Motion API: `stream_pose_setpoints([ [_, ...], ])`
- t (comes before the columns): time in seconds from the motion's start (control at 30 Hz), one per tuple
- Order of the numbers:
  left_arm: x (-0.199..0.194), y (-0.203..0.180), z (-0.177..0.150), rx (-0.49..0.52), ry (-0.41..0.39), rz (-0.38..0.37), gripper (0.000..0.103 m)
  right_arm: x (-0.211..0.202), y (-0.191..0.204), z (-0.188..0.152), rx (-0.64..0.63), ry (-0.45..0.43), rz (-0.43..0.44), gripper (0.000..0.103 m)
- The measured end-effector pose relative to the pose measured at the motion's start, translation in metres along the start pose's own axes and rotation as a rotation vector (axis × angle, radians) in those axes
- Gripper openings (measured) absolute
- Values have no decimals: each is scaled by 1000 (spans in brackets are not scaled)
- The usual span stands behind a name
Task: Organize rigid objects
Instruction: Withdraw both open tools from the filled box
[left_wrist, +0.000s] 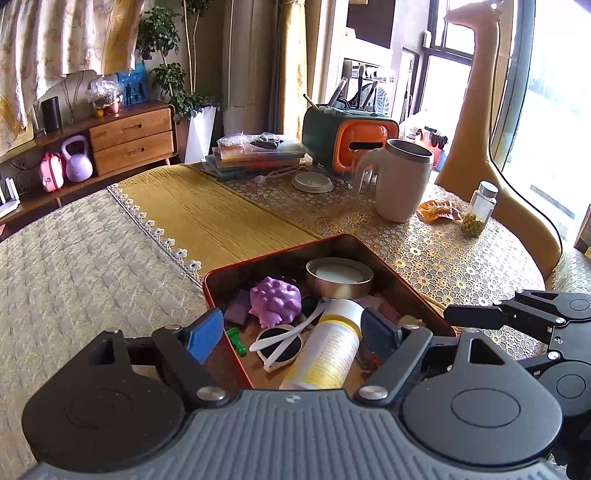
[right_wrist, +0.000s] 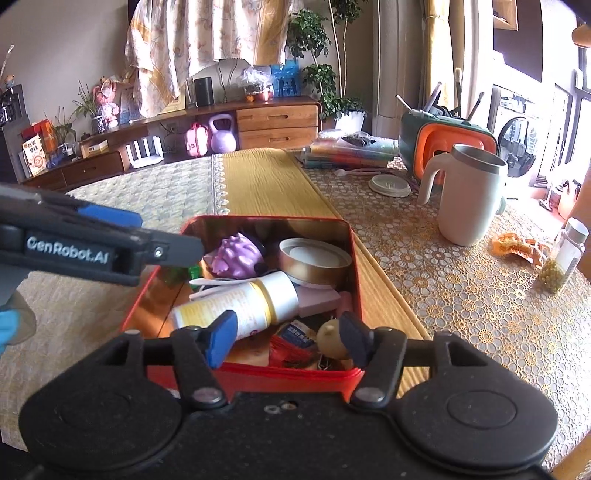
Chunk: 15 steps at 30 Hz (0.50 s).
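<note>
Both wrist cameras look steeply down along their own fingers, close over the red tin (left_wrist: 399, 273) (right_wrist: 354, 266), the shared ground.

Black, with blue pads (left_wrist: 205, 334) and silver screws (right_wrist: 369, 397); ribbed grey housing (left_wrist: 295, 435); white "GenRobot.AI" lettering (right_wrist: 68, 251); blue glove (right_wrist: 9, 328).

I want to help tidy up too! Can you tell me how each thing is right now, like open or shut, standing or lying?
Red tin: open, full of small things.
White bottle: lying on its side in the tin.
Mug: upright, lid off.
Mug lid: lying flat on the table.
Small jar: upright, capped.
Left gripper: open, empty.
Right gripper: open, empty.
</note>
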<state>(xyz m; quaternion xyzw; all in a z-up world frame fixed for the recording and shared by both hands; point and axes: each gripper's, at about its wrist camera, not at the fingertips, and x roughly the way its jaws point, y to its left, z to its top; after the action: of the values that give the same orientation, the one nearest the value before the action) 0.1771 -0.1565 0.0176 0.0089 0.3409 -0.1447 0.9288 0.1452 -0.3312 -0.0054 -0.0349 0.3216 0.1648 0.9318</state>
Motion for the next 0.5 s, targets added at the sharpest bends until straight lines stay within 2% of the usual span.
stream_pose_setpoints([
  [0.1,-14,2,-8,-9,-11,1,82,-9,3,0,5,-16,6,68],
  [0.17,-22,4,-14,-13,-17,3,86,-16,3,-1,14,-30,11,77],
  [0.33,-39,8,-26,-18,-22,13,87,-32,4,-4,19,-72,25,95],
  [0.43,-48,10,-34,-28,-28,21,100,-39,4,-4,20,-99,40,103],
  [0.5,-53,12,-38,-45,-32,13,101,-44,7,-5,14,-116,46,103],
])
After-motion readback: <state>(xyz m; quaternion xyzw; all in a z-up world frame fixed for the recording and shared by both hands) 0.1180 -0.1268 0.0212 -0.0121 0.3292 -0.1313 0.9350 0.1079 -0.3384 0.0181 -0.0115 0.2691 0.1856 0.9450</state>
